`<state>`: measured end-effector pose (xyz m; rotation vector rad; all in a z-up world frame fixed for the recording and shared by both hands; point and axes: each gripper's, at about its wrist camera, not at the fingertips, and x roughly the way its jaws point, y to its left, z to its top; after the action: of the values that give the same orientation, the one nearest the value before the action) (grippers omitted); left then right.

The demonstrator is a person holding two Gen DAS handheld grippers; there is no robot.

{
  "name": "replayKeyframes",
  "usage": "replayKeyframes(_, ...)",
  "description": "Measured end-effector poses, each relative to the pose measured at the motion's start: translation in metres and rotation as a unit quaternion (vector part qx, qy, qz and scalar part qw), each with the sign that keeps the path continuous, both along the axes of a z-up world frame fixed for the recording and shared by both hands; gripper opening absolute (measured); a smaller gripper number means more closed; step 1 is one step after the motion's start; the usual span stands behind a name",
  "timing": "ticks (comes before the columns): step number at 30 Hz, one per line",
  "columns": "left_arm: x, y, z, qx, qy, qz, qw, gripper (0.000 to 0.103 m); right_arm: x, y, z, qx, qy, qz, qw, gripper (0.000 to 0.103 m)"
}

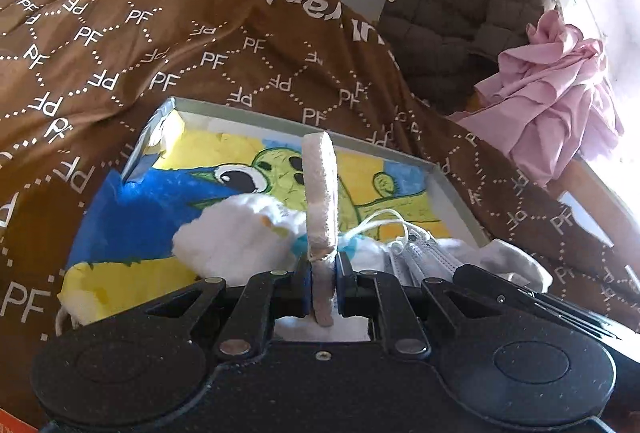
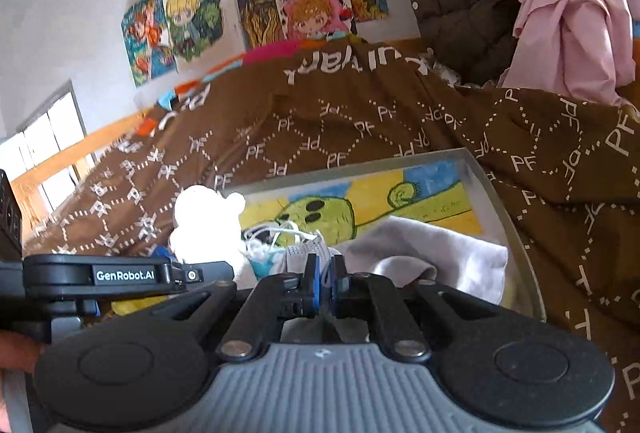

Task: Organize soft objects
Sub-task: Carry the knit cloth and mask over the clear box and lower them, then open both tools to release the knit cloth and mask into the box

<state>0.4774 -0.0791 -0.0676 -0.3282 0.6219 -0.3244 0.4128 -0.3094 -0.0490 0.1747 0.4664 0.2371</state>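
Between left gripper (image 1: 322,273) pads — white pad (image 1: 320,193), upright.

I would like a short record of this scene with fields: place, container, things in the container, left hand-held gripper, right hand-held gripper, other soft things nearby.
place: brown blanket printed with "PF"
container: shallow box with a cartoon picture inside
things in container: fluffy white item, face masks, white cloth
left hand-held gripper: shut on a thin white pad, held upright
right hand-held gripper: jaws nearly closed; contents unclear
other soft things: brown quilted jacket, pink garment
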Motion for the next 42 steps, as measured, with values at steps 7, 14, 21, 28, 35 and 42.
replayKeyframes(7,0.003,0.0,-0.004,0.004,0.01,0.007,0.9999,0.015,0.007,0.015,-0.004,-0.04,0.032,0.004,0.999,0.011)
replayKeyframes(14,-0.004,0.0,0.001,0.007,0.008,0.02,0.9997,0.018,0.004,0.016,-0.004,-0.049,0.034,-0.008,0.998,0.023)
replayKeyframes(21,-0.011,0.003,0.009,0.02,0.007,0.035,0.9992,0.044,-0.004,0.012,0.003,-0.043,0.004,-0.024,0.999,0.047)
replayKeyframes(28,-0.022,0.007,0.016,0.033,0.005,0.052,0.9981,0.065,-0.007,0.008,0.007,-0.035,-0.006,-0.025,0.999,0.06)
replayKeyframes(35,-0.046,0.009,0.031,0.039,-0.019,0.063,0.9971,0.079,-0.017,0.001,0.014,-0.027,-0.017,-0.039,0.999,0.073)
replayKeyframes(42,-0.074,0.008,0.048,0.051,-0.037,0.053,0.9966,0.084,-0.033,-0.002,0.029,-0.032,-0.027,-0.045,0.998,0.083)
